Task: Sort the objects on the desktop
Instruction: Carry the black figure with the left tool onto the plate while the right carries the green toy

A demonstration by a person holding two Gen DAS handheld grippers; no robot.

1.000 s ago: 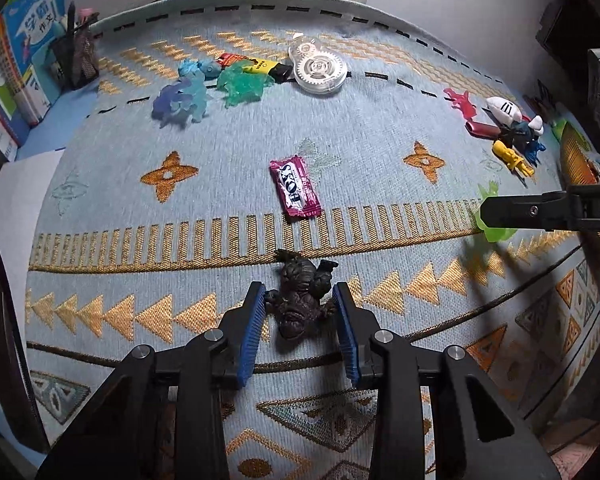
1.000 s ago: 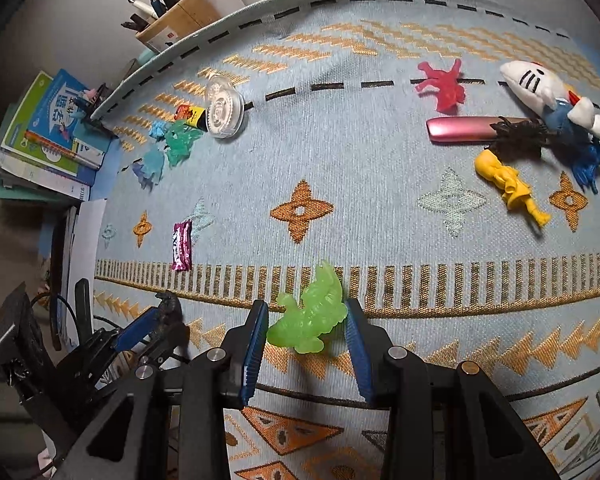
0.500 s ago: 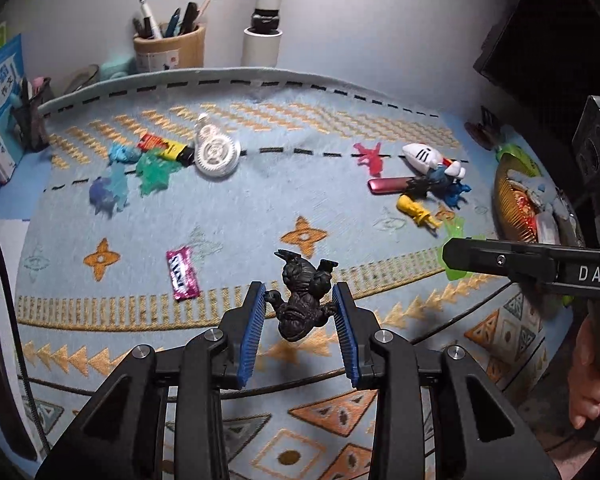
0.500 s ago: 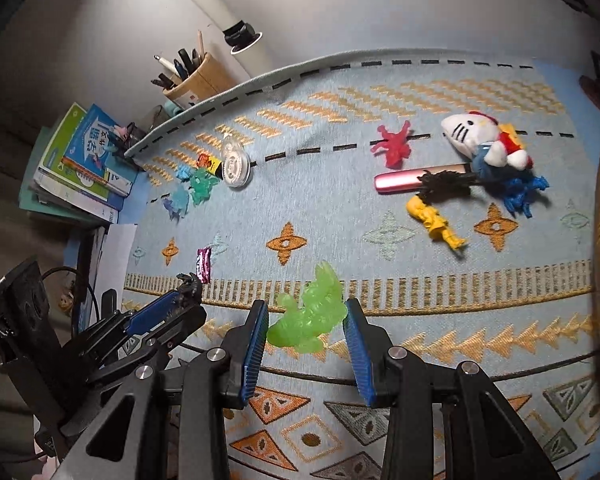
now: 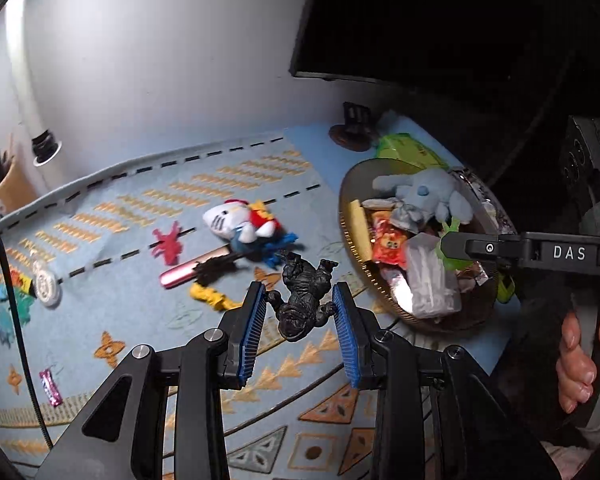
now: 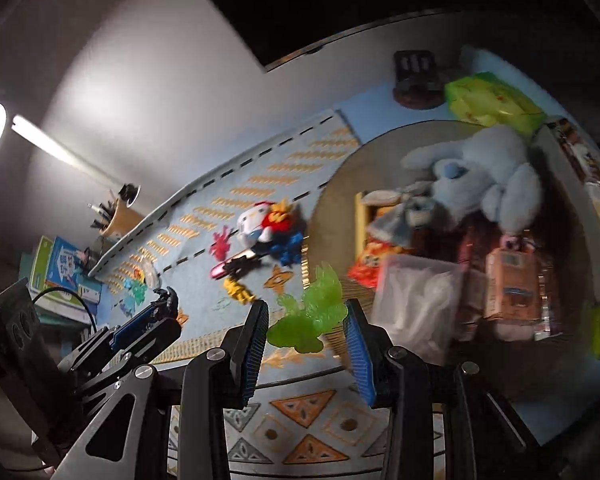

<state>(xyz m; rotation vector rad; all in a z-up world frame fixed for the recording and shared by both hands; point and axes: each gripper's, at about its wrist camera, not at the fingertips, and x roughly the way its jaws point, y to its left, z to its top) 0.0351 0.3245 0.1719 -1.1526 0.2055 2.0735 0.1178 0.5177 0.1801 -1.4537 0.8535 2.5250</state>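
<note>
Both grippers lifted and swung toward the round basket (image 5: 352, 240), right gripper (image 6: 306, 320) above its rim

Blue patterned mat (image 5: 112, 196) over a desk, on it a white plush (image 5: 236, 220), red figure (image 5: 168, 242), pink comb (image 5: 188, 270), yellow figure (image 5: 210, 295), candy wrapper (image 5: 51, 387), tape roll (image 5: 44, 282), round basket (image 5: 350, 240) at its right edge, pen cup (image 5: 4, 190) behind.

R gripper (image 6: 306, 330) jaws clamp green toy (image 6: 310, 316) beside full basket (image 6: 332, 184).
</note>
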